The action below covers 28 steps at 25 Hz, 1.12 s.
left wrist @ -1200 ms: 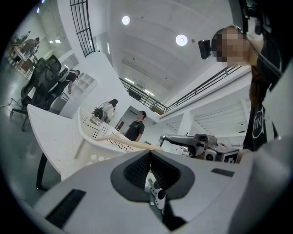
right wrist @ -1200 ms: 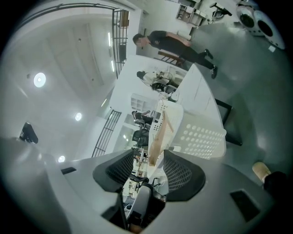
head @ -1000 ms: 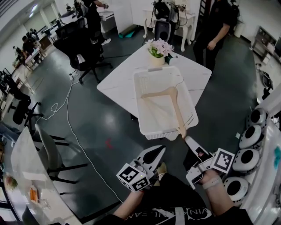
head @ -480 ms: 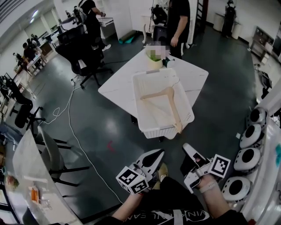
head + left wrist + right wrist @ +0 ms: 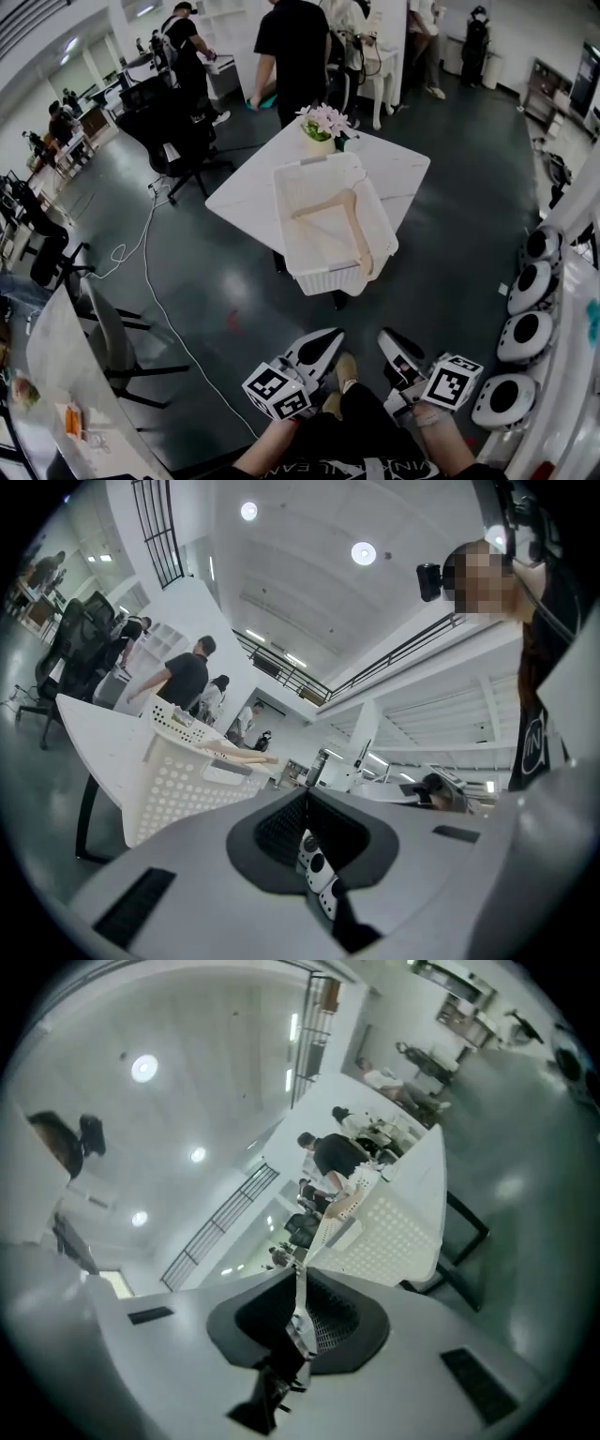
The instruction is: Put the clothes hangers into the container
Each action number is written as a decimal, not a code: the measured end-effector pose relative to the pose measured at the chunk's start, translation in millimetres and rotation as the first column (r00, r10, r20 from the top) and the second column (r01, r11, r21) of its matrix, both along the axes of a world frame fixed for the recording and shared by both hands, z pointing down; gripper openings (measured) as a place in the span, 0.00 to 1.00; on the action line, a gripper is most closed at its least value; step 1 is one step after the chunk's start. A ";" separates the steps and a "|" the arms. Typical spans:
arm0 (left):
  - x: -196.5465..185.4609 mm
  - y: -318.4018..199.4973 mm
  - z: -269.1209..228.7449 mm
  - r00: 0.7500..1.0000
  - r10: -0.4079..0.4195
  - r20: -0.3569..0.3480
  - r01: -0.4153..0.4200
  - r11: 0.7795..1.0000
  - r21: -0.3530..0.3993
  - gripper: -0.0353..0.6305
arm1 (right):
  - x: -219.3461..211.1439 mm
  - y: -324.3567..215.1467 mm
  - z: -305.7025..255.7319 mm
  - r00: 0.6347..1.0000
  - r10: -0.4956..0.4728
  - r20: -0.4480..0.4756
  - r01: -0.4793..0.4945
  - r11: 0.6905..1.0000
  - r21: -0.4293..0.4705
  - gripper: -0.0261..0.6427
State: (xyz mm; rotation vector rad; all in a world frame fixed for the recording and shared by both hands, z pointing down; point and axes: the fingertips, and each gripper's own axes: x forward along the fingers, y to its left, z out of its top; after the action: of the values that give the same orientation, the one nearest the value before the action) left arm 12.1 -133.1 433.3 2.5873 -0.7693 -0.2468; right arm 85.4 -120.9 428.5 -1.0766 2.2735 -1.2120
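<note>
The pale wooden hanger (image 5: 354, 228) is a bent, 2-armed piece of smooth, light tan wood, and it lies inside the white perforated basket (image 5: 328, 279), with 1 arm slanting across the middle and the other running down to the near right rim. The basket stands on the white table (image 5: 246, 192), just in front of a pot of pink flowers (image 5: 322, 120). Both tools are held low, well apart from the basket: the left gripper (image 5: 330, 335) has its jaws together on nothing, and the right gripper (image 5: 386, 337) is closing, its jaws meeting with nothing between them.
</note>
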 end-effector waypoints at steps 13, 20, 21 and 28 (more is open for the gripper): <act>-13.0 50.4 -0.2 1.000 -0.003 0.014 0.002 0.999 0.033 0.06 | -39.7 66.9 11.2 0.891 -0.041 -0.452 0.162 0.959 0.233 0.12; -38.7 65.8 -14.7 0.997 -0.070 -0.029 0.072 0.994 0.076 0.07 | -75.4 77.5 -2.8 0.861 -0.115 -0.496 0.274 0.926 0.261 0.12; -41.4 69.9 -17.0 0.996 -0.082 -0.034 0.085 0.993 0.083 0.07 | -80.4 80.9 -5.6 0.855 -0.129 -0.502 0.295 0.918 0.265 0.12; -44.8 131.5 -6.2 0.992 -0.115 -0.048 0.116 0.993 0.031 0.07 | -92.7 143.5 -11.1 0.843 -0.159 -0.515 0.332 0.906 0.263 0.12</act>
State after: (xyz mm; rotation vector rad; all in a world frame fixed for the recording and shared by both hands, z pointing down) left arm -32.8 -1.5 427.2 2.5622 -0.9067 -0.3556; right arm -7.3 22.7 417.4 -1.0548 2.9488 -0.6139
